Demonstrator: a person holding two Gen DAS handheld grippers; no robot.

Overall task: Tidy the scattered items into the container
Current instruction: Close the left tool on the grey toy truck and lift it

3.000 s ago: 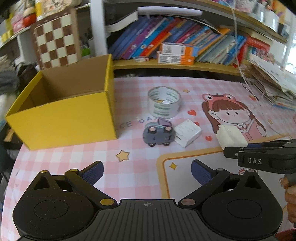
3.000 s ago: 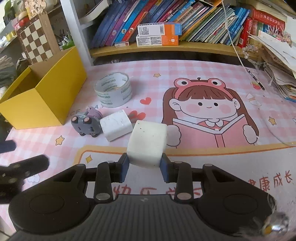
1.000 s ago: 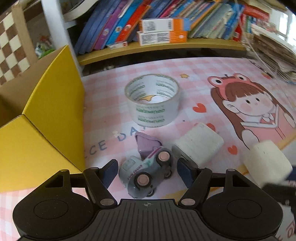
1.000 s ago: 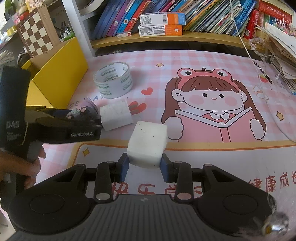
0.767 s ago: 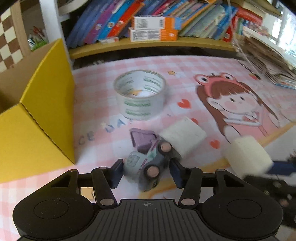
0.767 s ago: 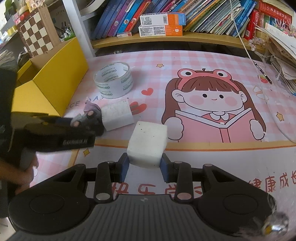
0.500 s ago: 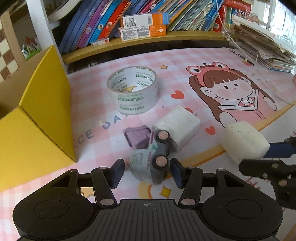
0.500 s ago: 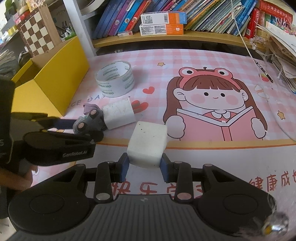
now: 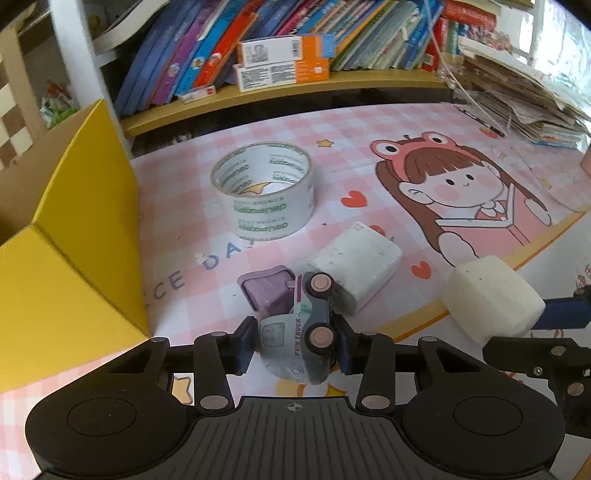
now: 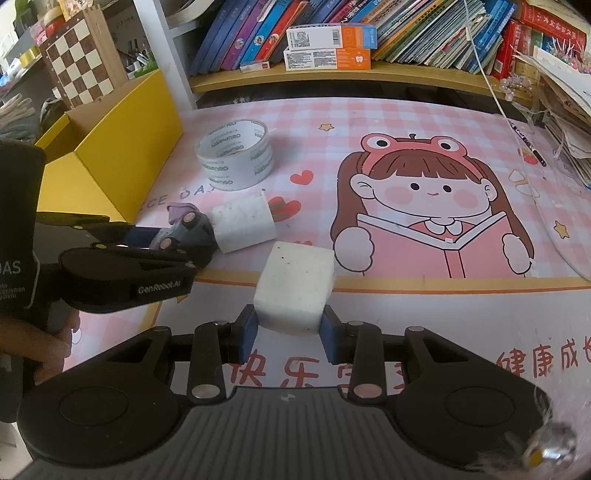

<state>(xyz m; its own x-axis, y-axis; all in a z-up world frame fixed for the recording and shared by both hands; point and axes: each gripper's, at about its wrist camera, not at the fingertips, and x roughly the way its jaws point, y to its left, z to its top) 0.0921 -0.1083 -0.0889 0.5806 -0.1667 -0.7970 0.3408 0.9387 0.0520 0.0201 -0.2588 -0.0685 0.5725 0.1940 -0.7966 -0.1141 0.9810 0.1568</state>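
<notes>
With the left gripper pinching the toy truck and the right gripper pinching the white block, each should probably lift well clear before swinging toward the yellow box at ten o'clock.

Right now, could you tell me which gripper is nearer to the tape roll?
Left. The left gripper, shut on the toy truck, sits just before the tape roll; the right gripper holds the white block farther off.

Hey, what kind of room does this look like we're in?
Probably a child's study or play corner at home. A shelf of picture books runs behind the table, the table wears a pink cartoon mat with a reading girl, and a chessboard stands beside the yellow box.
</notes>
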